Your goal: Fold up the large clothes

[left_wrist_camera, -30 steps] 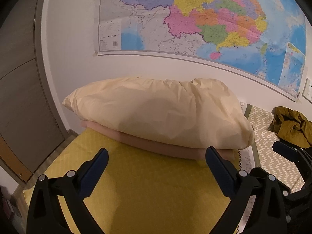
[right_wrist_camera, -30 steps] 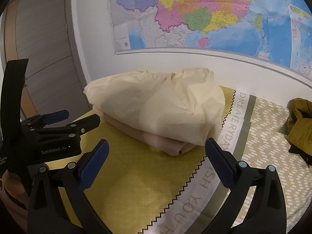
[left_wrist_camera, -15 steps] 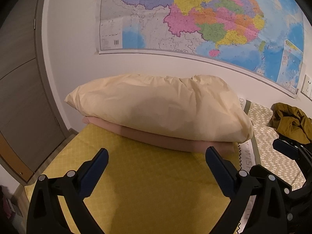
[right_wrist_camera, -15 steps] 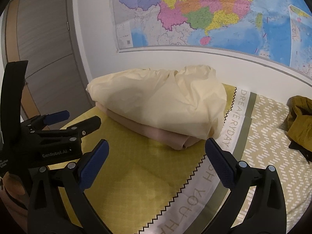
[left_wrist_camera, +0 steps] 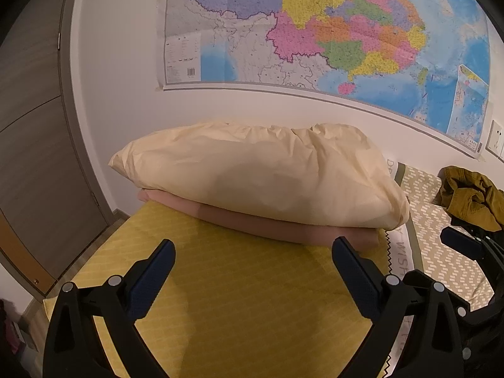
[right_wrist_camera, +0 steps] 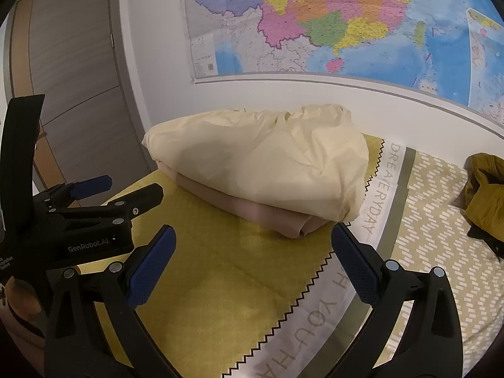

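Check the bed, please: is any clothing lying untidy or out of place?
Yes. The olive garment lies crumpled at the right side of the bed, unfolded, while the cream garment sits folded on a pink one.

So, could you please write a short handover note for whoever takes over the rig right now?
Left gripper: open, empty, above the yellow bedspread, facing the stack.
Right gripper: open, empty, beside the left one, also facing the stack.
Things: a folded cream garment lies on top of a folded pink garment at the wall end of the bed. An olive-brown jacket lies crumpled on the patterned part of the bed, to the right.
Done: two pieces look folded and stacked.
Left: probably the olive-brown jacket, which neither gripper touches; spread it flat, fold it, add it to the stack.
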